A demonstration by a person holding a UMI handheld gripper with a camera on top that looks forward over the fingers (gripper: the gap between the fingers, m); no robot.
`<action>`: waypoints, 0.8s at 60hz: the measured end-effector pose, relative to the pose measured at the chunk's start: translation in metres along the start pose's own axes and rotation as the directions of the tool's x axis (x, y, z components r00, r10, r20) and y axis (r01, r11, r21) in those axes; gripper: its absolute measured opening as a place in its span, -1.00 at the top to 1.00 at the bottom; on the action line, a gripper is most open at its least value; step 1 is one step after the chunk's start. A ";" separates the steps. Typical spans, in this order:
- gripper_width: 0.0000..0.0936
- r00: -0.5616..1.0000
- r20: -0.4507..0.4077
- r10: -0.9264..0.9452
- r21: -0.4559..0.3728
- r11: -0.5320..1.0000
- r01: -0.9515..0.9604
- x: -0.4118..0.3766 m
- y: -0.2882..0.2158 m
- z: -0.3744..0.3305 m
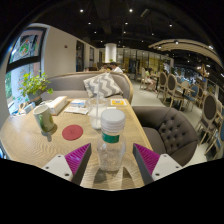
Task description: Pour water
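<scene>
A clear plastic water bottle [111, 145] with a white cap and a green ring stands upright on the wooden table [40, 145], between my fingers. My gripper [112, 162] is open: the magenta pads [78, 158] sit on either side of the bottle's lower body with a gap at each side. A clear empty glass [97, 113] stands on the table just beyond the bottle, slightly left. A red round coaster [72, 131] lies left of the glass.
A dark cup [45, 120] stands at the left of the table, with a potted plant [35, 85] and papers [56, 103] behind it. A grey tufted sofa [172, 126] curves round the right side, with a striped cushion [103, 84] at the back.
</scene>
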State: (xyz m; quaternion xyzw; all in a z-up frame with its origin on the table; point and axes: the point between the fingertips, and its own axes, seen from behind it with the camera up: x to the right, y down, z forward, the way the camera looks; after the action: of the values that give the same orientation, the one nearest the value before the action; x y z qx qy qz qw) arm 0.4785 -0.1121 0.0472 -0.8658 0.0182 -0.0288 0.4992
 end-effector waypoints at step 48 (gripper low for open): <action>0.12 0.979 -0.146 -0.142 0.065 0.986 0.153 -0.007 -0.065 0.011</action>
State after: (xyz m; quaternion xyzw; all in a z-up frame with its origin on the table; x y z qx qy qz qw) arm 0.4727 -0.0692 0.0978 -0.8410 -0.0119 -0.1275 0.5257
